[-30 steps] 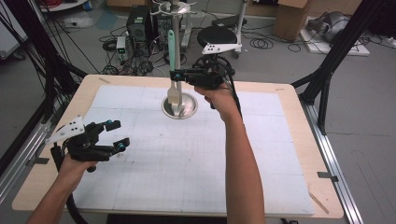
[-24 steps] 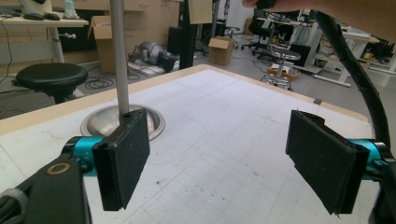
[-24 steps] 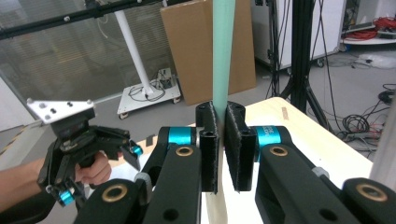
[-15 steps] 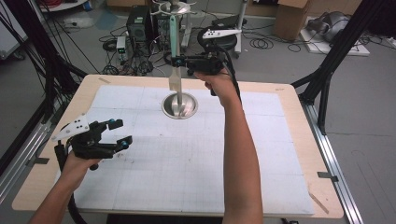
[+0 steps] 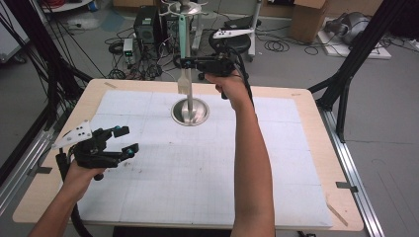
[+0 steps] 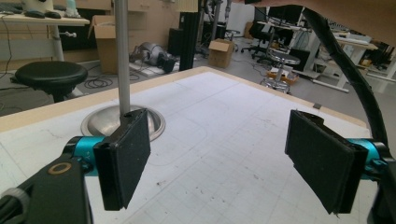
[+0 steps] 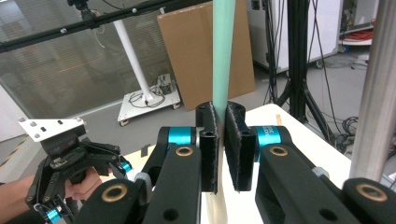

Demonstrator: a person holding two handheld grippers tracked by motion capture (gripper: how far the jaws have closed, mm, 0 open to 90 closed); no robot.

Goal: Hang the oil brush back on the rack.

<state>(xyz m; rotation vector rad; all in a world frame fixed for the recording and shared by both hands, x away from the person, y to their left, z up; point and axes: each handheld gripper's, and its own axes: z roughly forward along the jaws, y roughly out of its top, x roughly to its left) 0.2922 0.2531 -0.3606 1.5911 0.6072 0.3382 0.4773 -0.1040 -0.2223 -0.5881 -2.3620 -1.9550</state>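
Note:
A spatula with a mint-green handle (image 5: 183, 37) and a pale blade (image 5: 184, 84) hangs upright, blade down, above the round base (image 5: 190, 112) of a metal stand. My right gripper (image 5: 189, 63) is shut on the handle (image 7: 222, 51), pads (image 7: 208, 144) pressed on both sides. The stand's steel pole (image 7: 376, 93) rises close to the right of the jaws in the right gripper view. My left gripper (image 5: 127, 140) hovers over the mat at the near left, open and with nothing between its pads (image 6: 125, 156). It faces the stand base (image 6: 100, 125) and pole (image 6: 122, 56).
A white gridded mat (image 5: 212, 173) covers the wooden table (image 5: 316, 128). Behind the far edge stand a black stool (image 5: 225, 39), a computer tower (image 5: 146, 24), floor cables and cardboard boxes (image 5: 309, 19). Black frame legs (image 5: 346, 94) flank the table.
My right gripper has lifted the spatula, so the blade that hung low by the stand base now sits higher above it. The left gripper has stayed in place.

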